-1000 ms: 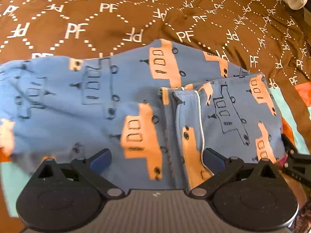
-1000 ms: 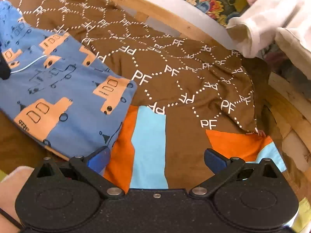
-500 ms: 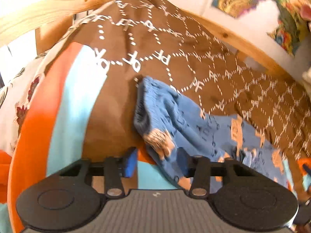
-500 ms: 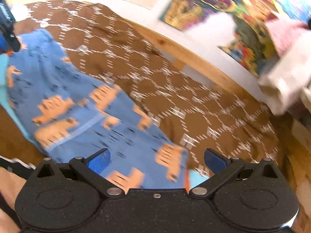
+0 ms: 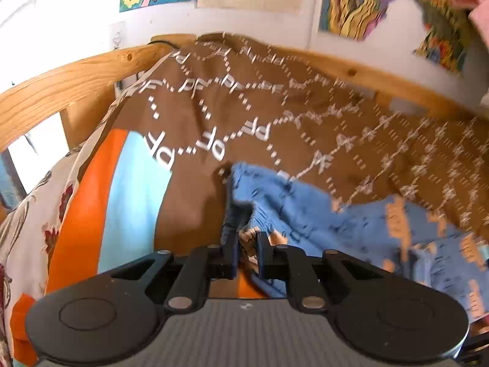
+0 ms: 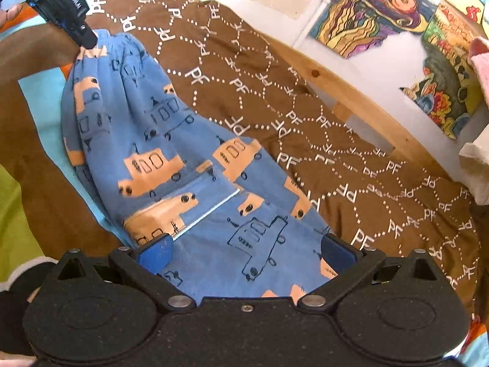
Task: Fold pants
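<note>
Blue pants (image 6: 183,140) printed with orange boats lie stretched across a brown "PF" bedspread (image 6: 336,122). In the left wrist view the gathered waistband end of the pants (image 5: 321,214) is bunched between the narrow jaws of my left gripper (image 5: 247,244), which are closing and pinch the fabric. The right wrist view shows the left gripper (image 6: 88,42) at the top left, holding that corner slightly raised. My right gripper (image 6: 247,250) hovers wide open over the leg end, its blue pads on either side of the cloth and not pressing it.
A wooden bed frame (image 5: 61,79) runs behind the bedspread, with posters (image 6: 376,15) on the wall above. Orange and light-blue patches (image 5: 122,198) border the brown cloth. White folded fabric (image 6: 476,165) sits at the right. A person's hand (image 6: 9,12) holds the left gripper.
The left jaws went from wide open over the pants' middle to pinching the waistband corner. The right gripper swung from the bare bedspread to above the pants' leg end, still open.
</note>
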